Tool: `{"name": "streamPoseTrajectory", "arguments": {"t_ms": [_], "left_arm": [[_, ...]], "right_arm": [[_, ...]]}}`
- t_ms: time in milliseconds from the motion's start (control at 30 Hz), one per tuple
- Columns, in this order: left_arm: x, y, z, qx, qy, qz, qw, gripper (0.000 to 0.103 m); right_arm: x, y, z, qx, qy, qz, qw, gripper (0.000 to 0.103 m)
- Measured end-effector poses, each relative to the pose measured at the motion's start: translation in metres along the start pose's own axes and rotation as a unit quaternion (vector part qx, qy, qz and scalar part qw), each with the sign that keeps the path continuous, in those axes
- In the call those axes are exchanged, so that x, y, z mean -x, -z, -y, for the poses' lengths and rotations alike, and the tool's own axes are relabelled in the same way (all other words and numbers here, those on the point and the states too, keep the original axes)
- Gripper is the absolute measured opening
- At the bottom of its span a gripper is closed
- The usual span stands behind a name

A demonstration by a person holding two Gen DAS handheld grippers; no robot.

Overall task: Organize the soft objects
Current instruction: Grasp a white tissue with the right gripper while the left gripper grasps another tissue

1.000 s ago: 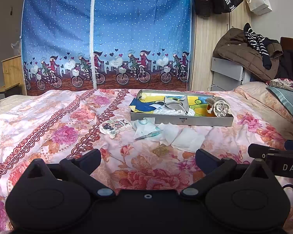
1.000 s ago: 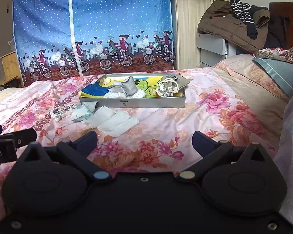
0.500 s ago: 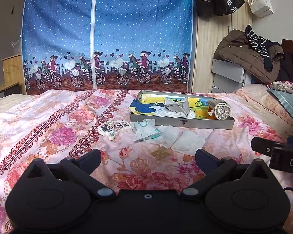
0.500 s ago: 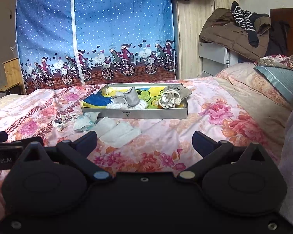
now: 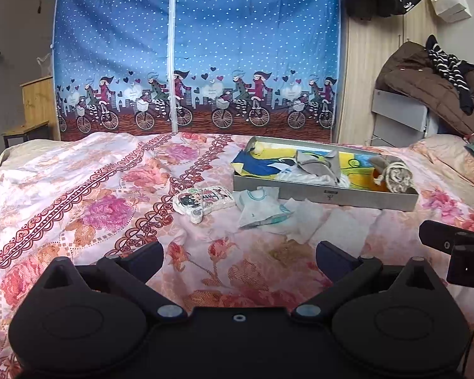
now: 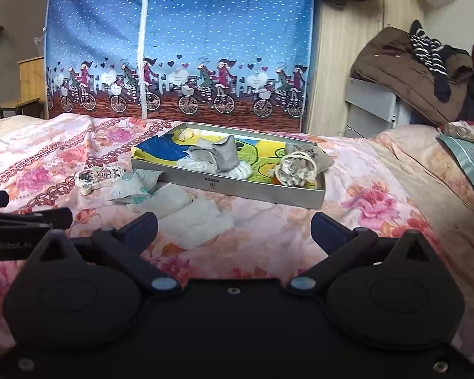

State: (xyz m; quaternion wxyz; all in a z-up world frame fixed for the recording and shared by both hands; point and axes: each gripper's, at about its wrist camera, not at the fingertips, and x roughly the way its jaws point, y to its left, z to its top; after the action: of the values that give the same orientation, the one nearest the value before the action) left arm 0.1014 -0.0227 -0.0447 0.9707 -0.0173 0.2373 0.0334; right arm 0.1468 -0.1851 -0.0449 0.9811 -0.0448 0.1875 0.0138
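You held both tools wide apart and empty above the bed [image 5: 117, 189]: the left tool [image 5: 238, 255] and the right tool [image 6: 233, 229]. The soft white cloths [image 6: 192, 211] lay on the bed, just beside the grey tray [image 6: 252, 191]. I think you were about to reach. Next, you needed to lower one tool over a cloth and pinch it.

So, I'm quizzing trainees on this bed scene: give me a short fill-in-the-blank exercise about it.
1. The grey tray rests on the floral ____.
2. The white folded cloths lie ____ the tray, on the bedspread.
3. Both the left gripper and the right gripper are ____ and hold nothing.

Missing words: bedspread; outside; open
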Motion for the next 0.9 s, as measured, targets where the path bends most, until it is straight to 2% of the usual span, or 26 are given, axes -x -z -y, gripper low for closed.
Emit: {"name": "streamPoseTrajectory", "arguments": {"t_ms": [167,400,500,633,733,833,900], "left_arm": [[-0.024,-0.003,0.003,0.008,-0.002,0.028,0.9996,0.102],[-0.068,-0.012,0.014,-0.026,0.068,0.031,0.9969,0.102],[-0.090,-0.016,0.013,-0.034,0.116,0.007,0.9927,0.102],[-0.127,-0.019,0.005,0.021,0.166,-0.059,0.9841,0.102],[-0.152,-0.017,-0.003,0.083,0.188,-0.104,0.9732,0.102],[-0.172,-0.014,-0.006,0.114,0.199,-0.130,0.9647,0.102],[-0.182,-0.014,-0.005,0.123,0.205,-0.138,0.9612,0.101]], "right_arm": [[-0.029,0.005,-0.005,0.016,-0.009,-0.013,1.000,0.102],[-0.075,0.008,-0.016,0.063,-0.043,-0.042,0.996,0.102],[-0.095,0.007,-0.020,0.072,-0.071,-0.055,0.993,0.102],[-0.123,0.004,-0.030,0.106,-0.093,-0.058,0.988,0.102],[-0.136,0.004,-0.031,0.113,-0.105,-0.069,0.986,0.102],[-0.144,0.007,-0.026,0.101,-0.114,-0.080,0.985,0.102],[-0.147,0.007,-0.023,0.092,-0.120,-0.085,0.985,0.094]]}}
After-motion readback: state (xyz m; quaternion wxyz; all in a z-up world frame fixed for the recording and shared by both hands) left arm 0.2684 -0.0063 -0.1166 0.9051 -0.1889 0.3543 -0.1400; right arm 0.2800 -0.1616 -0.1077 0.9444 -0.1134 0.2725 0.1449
